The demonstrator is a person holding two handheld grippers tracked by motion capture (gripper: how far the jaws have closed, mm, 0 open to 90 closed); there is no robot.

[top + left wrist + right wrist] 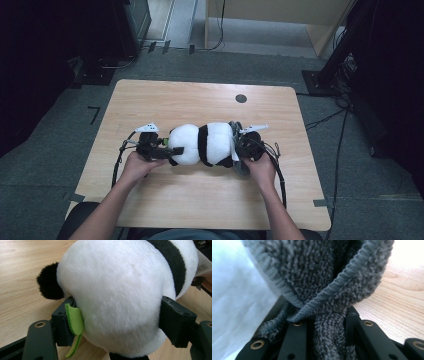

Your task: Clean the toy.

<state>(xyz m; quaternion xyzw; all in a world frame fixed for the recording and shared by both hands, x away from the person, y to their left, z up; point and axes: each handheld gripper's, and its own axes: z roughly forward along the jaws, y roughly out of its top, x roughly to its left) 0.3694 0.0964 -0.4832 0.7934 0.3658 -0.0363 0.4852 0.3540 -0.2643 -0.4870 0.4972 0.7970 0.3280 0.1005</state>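
Grey cloth (324, 290) pinched in right gripper (324, 335); left gripper (117, 322) clamps panda (120, 290).

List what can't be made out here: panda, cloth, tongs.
- Plush panda: its face, turned away in the high view and left gripper view.
- Grey knitted cloth: full shape; cut by the frame edges in the right gripper view, small behind the right tongs from above.
- White tag: print too small.
- Left tongs: inner pad faces, buried in plush.
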